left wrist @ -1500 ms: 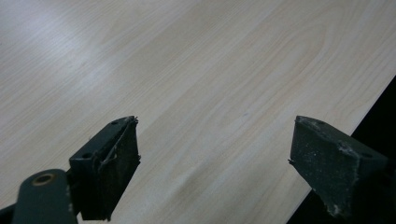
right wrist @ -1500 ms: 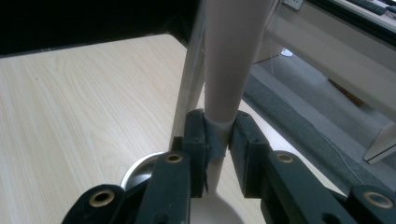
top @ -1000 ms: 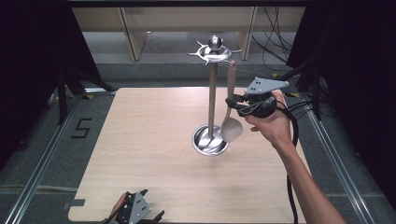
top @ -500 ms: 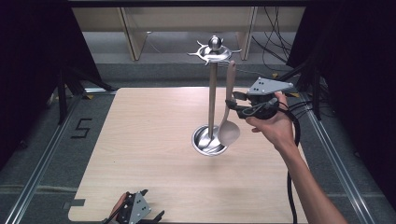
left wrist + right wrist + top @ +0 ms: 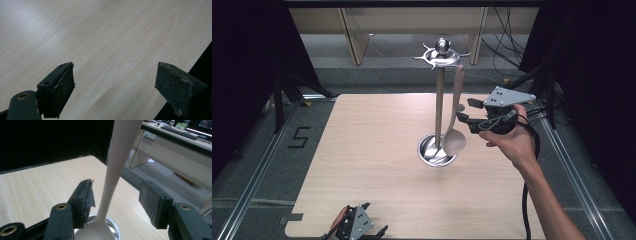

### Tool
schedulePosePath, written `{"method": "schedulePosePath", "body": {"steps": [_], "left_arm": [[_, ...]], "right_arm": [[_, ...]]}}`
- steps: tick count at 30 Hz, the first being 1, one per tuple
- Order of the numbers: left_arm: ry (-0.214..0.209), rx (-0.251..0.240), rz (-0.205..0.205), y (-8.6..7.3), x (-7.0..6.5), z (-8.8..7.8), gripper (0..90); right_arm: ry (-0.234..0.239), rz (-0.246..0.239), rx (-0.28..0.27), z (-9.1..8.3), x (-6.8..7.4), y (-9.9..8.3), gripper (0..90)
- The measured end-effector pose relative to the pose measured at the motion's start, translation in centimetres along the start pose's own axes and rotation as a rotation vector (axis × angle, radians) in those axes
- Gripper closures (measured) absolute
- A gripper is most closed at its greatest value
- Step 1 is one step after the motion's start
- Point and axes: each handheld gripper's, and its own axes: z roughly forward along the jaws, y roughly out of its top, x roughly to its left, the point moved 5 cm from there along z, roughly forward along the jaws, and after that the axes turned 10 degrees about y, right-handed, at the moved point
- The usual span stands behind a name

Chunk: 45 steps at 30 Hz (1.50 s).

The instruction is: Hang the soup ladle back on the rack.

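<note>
A metal utensil stand (image 5: 439, 100) with a round base (image 5: 428, 149) and hooks at its top stands mid-table. A pale spoon (image 5: 455, 140) hangs from a hook, its bowl down by the base. My right gripper (image 5: 466, 110) is level at the spoon's handle; its jaws have just been opening. In the right gripper view the handle (image 5: 117, 170) passes between the pads of the right gripper (image 5: 117, 188) with a gap on each side. At the table's near edge my left gripper (image 5: 373, 218) is open, and nothing lies between the jaws of the left gripper (image 5: 115, 85).
The light wooden table (image 5: 362, 150) has its right edge close to the right hand. Wooden shelving legs (image 5: 354, 40) and cables (image 5: 507, 45) lie beyond the far edge. The stand's base (image 5: 113, 225) sits just below the right jaws.
The right jaws were shut on the spoon's handle and have opened off it. The spoon hangs on from its hook. The left gripper has not moved.
</note>
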Motion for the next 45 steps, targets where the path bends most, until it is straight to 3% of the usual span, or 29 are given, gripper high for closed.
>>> {"method": "schedulePosePath", "body": {"steps": [5,6,8,9,10,13,14,15,16,17,18,20,21,24,26,27,29,30,31,32,33,34,36,37,39,40,43,44,45], "left_arm": [[0.002,0.002,-0.002,0.0,0.1,0.1,14.7],[0.017,-0.04,-0.018,0.2,0.1,0.4,14.7],[0.01,-0.031,-0.005,0.2,0.2,0.3,14.8],[0.01,-0.034,-0.005,0.2,0.2,0.3,14.7],[0.018,-0.041,-0.014,0.2,0.2,0.3,14.7],[0.02,-0.032,-0.001,0.1,0.3,0.4,14.8],[0.011,-0.003,-0.025,0.0,0.1,0.2,14.8],[0.008,-0.022,-0.049,0.0,-0.1,0.3,14.8],[0.021,-0.023,-0.046,0.0,-0.1,0.4,14.8],[0.023,-0.024,-0.044,0.0,0.0,0.3,14.7],[0.013,-0.012,-0.035,0.0,0.0,0.2,14.7],[-0.007,0.009,-0.007,-0.1,0.1,0.0,14.8],[-0.004,0.009,-0.005,-0.1,0.2,0.0,14.8],[0.022,-0.043,-0.012,0.2,0.3,0.3,14.8],[0.013,-0.023,0.03,0.1,0.5,0.1,14.8],[0.012,-0.025,0.033,0.1,0.5,0.1,14.8],[0.015,-0.024,0.026,0.1,0.5,0.1,14.8],[0.034,-0.019,-0.04,0.0,0.2,0.3,14.8],[0.024,-0.029,-0.06,0.0,0.0,0.3,14.8],[0.017,-0.02,-0.046,0.0,0.1,0.2,14.8],[0.017,0.007,0.002,-0.1,0.3,0.0,14.7],[0.016,0.006,0.0,-0.1,0.3,0.0,14.7],[0.016,0.007,-0.001,-0.1,0.3,0.0,14.7],[0.014,-0.018,0.029,0.0,0.5,0.2,14.7],[0.023,-0.012,-0.029,0.0,0.2,0.1,14.7],[0.016,-0.023,0.028,0.1,0.5,0.1,14.7],[0.017,-0.025,0.021,0.1,0.5,0.2,14.8],[0.017,0.007,0.003,-0.1,0.3,0.0,14.7],[0.007,-0.014,0.024,0.0,0.4,0.3,14.7]], "right_arm": [[0.007,0.002,0.001,-0.4,0.4,-0.8,44.0],[-0.006,-0.009,0.006,-0.5,0.4,-0.9,43.8],[-0.02,-0.018,-0.002,-0.7,0.4,-1.1,43.8],[-0.013,0.009,0.001,-0.8,0.6,-1.2,43.7],[-0.014,-0.015,-0.004,-0.9,0.4,-1.2,43.7],[-0.032,-0.014,-0.007,-1.2,0.4,-1.6,43.5],[-0.015,0.005,0.005,-1.2,0.7,-1.8,43.4],[-0.021,-0.006,-0.006,-1.3,0.6,-1.9,43.3],[-0.042,-0.02,-0.006,-1.4,0.5,-2.0,43.2],[-0.039,0.002,0.002,-1.5,0.7,-2.2,43.2],[-0.032,-0.015,-0.006,-1.5,0.7,-2.2,43.1],[-0.017,0.001,-0.01,-1.5,0.9,-2.5,43.0],[-0.04,-0.031,-0.011,-1.6,0.7,-2.5,42.9],[-0.04,0.002,-0.003,-1.8,1.2,-3.1,42.0],[-0.049,-0.022,-0.012,-1.8,1.1,-3.1,41.8],[-0.027,0.006,-0.007,-1.7,1.4,-3.3,41.3],[-0.033,-0.004,-0.004,-1.9,1.6,-3.6,40.9],[-0.046,-0.025,-0.017,-1.9,1.4,-3.7,40.6],[-0.04,0.005,-0.006,-2.0,1.8,-4.2,39.9],[-0.04,0.005,-0.006,-2.0,1.8,-4.2,39.9],[-0.059,-0.028,-0.021,-1.9,1.6,-4.3,39.8],[-0.057,-0.003,0.002,-2.0,2.0,-4.8,39.4],[-0.067,-0.006,-0.01,-2.0,2.2,-5.2,39.5],[-0.067,-0.006,-0.01,-2.0,2.2,-5.2,39.5],[-0.07,-0.027,-0.024,-1.9,2.3,-5.5,39.6],[-0.066,-0.016,-0.026,-1.9,2.5,-5.7,39.5],[-0.047,0.01,-0.021,-1.7,3.0,-6.3,39.2],[-0.059,0.012,-0.025,-1.7,3.0,-6.5,39.1],[-0.058,0.003,-0.026,-1.7,2.9,-6.7,39.1]]}}
